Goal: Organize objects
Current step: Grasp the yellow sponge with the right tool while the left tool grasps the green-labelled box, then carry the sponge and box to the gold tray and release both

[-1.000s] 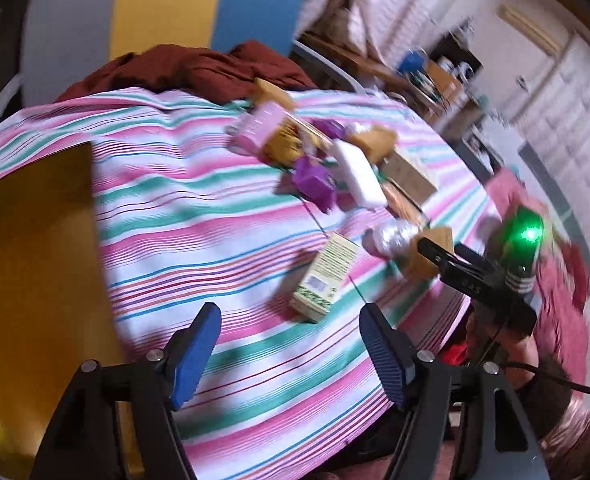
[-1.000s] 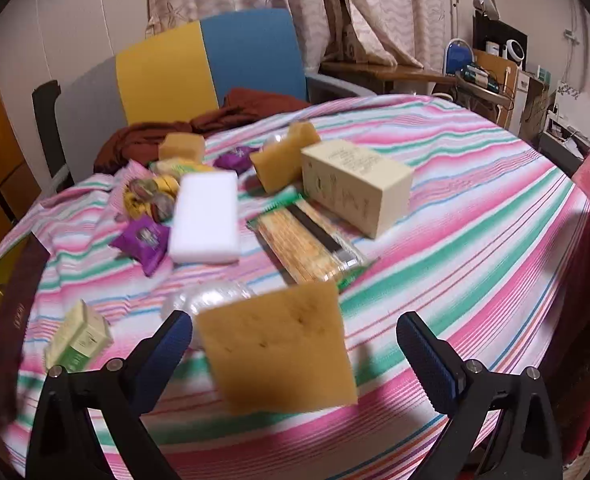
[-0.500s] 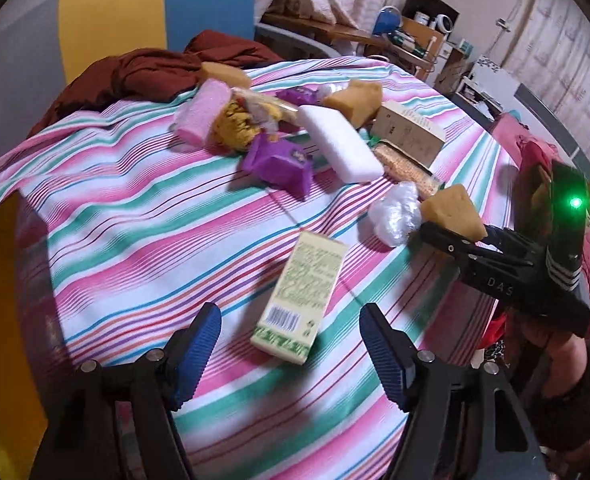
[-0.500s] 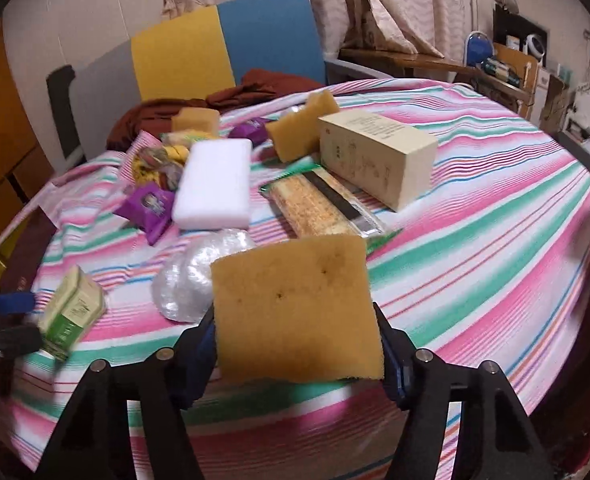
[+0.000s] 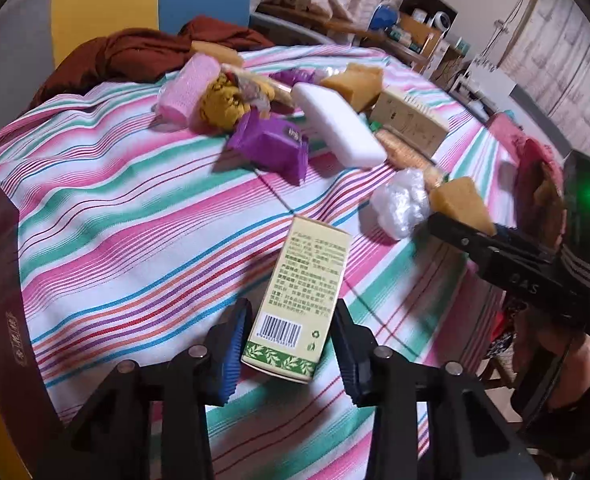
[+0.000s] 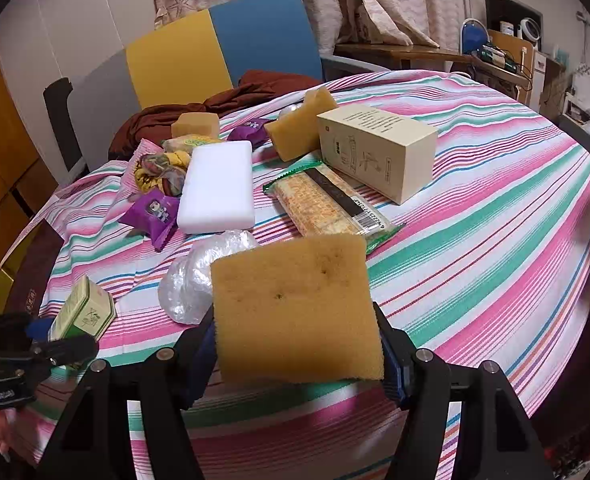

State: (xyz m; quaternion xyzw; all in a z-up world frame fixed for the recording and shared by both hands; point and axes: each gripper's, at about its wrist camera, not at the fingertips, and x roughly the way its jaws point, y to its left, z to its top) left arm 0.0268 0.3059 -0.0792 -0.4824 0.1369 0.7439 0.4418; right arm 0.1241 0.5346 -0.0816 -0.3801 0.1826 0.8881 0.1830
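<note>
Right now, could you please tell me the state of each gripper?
Left gripper: fingers just closed around the green box.
Right gripper: closed, holding the yellow sponge.

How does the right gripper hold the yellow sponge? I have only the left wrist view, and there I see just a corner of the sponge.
Observer: The right gripper has just been closing its jaws. Both pads now press on the side edges of the yellow sponge, whose broad face is toward the camera.
Operator: Is that face clean?
Observer: It has a few small dark spots.
Operator: What lies just behind the sponge?
Observer: The cracker packet, with its barcode end nearest the sponge.
</note>
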